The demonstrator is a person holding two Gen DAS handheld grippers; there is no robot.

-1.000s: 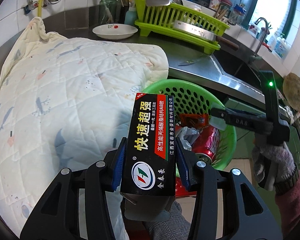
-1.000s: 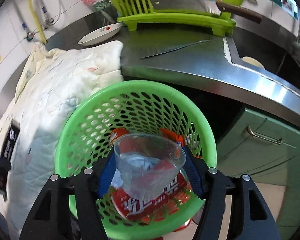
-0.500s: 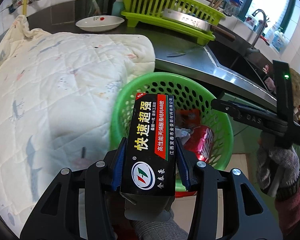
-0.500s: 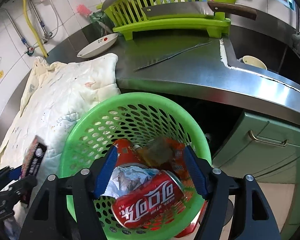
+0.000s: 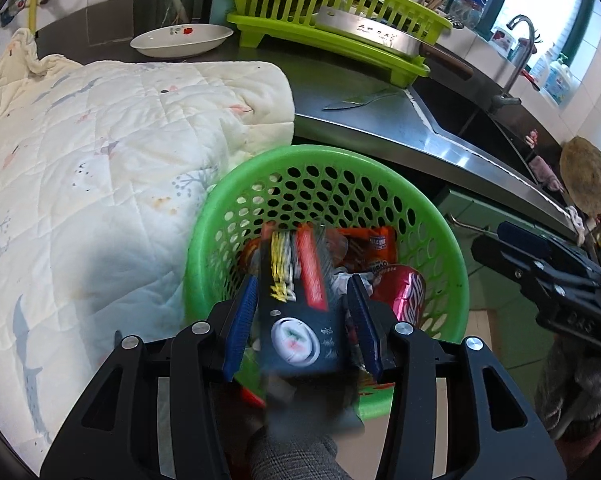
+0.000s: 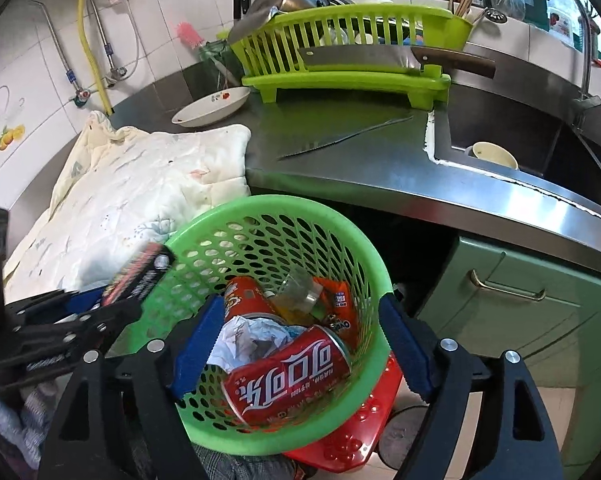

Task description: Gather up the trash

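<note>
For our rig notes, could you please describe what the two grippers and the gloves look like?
Both the left gripper and the right gripper have black angular frames, silver bolts and blue ribbed finger pads. The hand wears a grey knit glove.

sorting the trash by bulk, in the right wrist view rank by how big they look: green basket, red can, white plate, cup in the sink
1. green basket
2. red can
3. white plate
4. cup

The can is nearer the camera, so can versus plate is unsure.
</note>
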